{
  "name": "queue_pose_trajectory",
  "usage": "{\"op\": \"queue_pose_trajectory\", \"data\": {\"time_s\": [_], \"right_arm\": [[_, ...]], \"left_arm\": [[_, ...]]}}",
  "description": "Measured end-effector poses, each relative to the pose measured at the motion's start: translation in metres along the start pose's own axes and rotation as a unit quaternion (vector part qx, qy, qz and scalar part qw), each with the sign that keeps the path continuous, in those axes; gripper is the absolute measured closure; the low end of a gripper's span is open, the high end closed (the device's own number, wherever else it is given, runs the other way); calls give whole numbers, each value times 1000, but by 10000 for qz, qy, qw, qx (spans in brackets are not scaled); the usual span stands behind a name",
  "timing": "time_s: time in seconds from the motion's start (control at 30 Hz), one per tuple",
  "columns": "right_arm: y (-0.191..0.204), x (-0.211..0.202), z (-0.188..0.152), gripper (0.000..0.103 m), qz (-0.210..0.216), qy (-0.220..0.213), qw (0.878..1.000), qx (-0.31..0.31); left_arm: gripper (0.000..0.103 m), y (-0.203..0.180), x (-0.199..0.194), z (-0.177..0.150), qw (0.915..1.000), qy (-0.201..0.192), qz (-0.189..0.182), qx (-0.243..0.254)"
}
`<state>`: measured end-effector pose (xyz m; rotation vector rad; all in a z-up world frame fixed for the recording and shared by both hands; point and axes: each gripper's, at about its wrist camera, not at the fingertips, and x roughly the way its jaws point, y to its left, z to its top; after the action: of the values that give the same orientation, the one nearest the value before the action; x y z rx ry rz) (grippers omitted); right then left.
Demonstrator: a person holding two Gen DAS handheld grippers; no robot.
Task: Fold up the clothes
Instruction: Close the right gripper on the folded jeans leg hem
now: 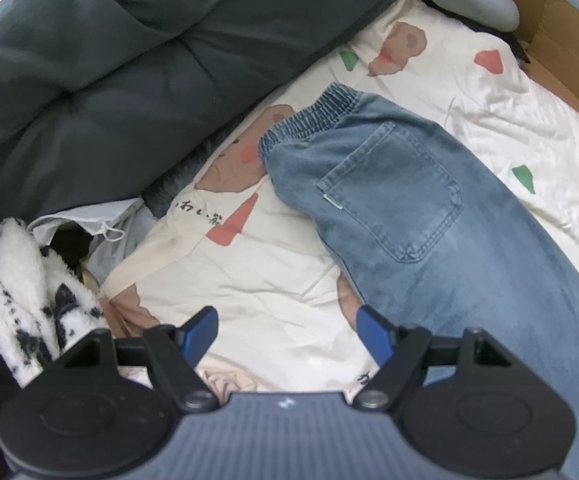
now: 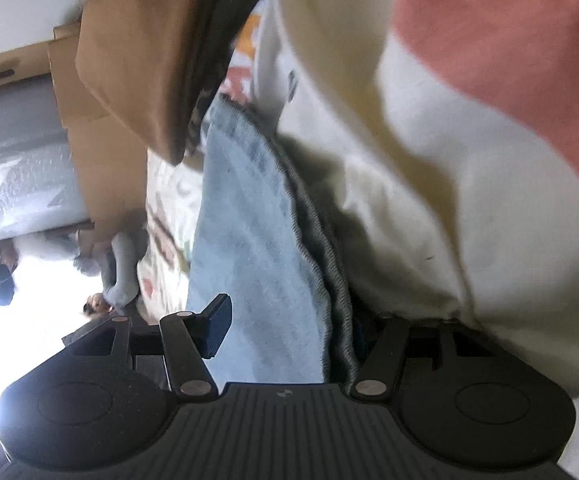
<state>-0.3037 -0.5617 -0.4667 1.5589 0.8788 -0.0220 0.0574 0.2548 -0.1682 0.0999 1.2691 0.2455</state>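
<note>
Denim first: the jeans (image 1: 401,200) are lying across the bed's cartoon-print sheet (image 1: 273,272), folded lengthwise so one back pocket (image 1: 389,196) faces up, with the elastic waistband (image 1: 309,120) pointing toward the dark grey duvet (image 1: 109,60) bunched along the far side of the bed. The leg end runs off toward the near right corner, and that's where the action is. The left tongs (image 1: 287,332) are hanging over bare sheet just beside the jeans, spread wide with nothing between them. The right tongs (image 2: 289,332) are down low at the leg end, and the wrist view shows the pale denim layers (image 2: 257,240) sitting right between the fingers. One finger (image 2: 217,328) is clearly visible and looks a bit apart from the cloth, the other is buried behind the fabric edge, so I honestly can't tell if it's pinching yet or only straddling. My guess is the step is grabbing the hem to bring it up toward the waistband. To do that well I'd make sure both layers get caught, not only the top one, and lift enough that the fold doesn't drag the sheet along. The left tongs could pin the middle of the jeans as a crease line. There's a cardboard box (image 1: 549,32) at the far right corner and a fuzzy black-and-white thing (image 1: 21,292) off the left edge, neither in the way.
</note>
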Motion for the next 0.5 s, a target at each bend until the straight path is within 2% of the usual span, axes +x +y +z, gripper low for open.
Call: {"op": "queue_pose_trajectory", "data": {"time_s": [0.13, 0.27, 0.33, 0.37, 0.5], "right_arm": [[13, -2, 2, 42, 68, 485, 9980, -391], [13, -3, 11, 42, -220, 336, 9984, -399], [12, 1, 13, 46, -423, 196, 9980, -434], [12, 4, 13, 49, -467, 150, 9979, -434], [19, 18, 11, 49, -459, 247, 9973, -524]], "left_arm": [[24, 0, -3, 2, 10000, -69, -33, 63], [24, 6, -4, 4, 10000, -67, 22, -54], [24, 9, -4, 5, 9999, -63, 21, -81], [24, 10, -4, 5, 9999, -71, 7, -83], [24, 16, 1, 4, 10000, -18, 18, -92]]}}
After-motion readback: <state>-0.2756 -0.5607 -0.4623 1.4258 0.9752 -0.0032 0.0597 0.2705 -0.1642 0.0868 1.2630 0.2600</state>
